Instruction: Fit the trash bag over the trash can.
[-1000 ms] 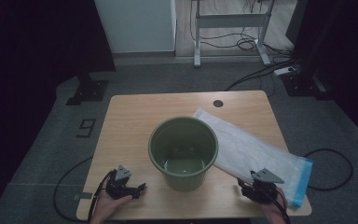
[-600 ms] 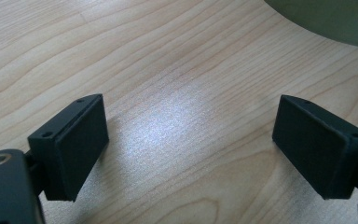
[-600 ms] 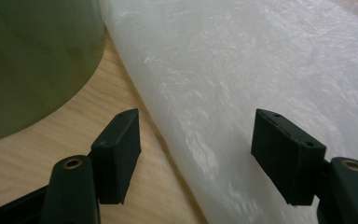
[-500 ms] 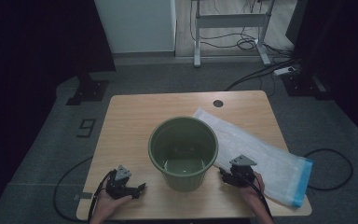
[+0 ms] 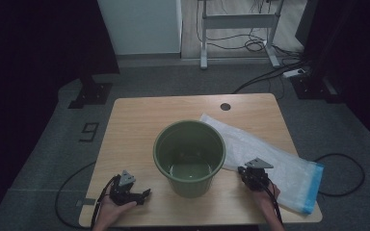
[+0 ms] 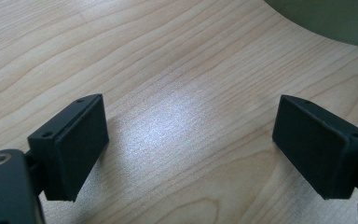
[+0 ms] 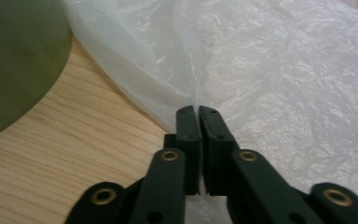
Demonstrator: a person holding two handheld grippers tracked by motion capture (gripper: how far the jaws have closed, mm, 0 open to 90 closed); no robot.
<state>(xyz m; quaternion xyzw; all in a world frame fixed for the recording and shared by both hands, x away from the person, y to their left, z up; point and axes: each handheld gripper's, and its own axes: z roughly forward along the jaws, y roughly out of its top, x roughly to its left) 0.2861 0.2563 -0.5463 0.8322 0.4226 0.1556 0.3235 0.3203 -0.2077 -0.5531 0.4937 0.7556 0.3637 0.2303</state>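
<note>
Translucent plastic, a bag [image 5: 274, 159] with a blue end, is spread on the wooden table [image 5: 135, 125] to the right of the green bucket [image 5: 189, 156]. Its near edge is pinched between the just-closed jaws of the right gripper [image 7: 196, 112]. The left gripper [image 6: 189, 140] is held spread wide over bare wood, left of the bucket.

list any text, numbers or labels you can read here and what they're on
"9": a grey numeral on the dark floor, left of the table in the high view.
Green bucket: no writing visible on it.
Plastic bag with the blue end: no print that can be made out.
Left tongs and right tongs: no markings readable.
</note>
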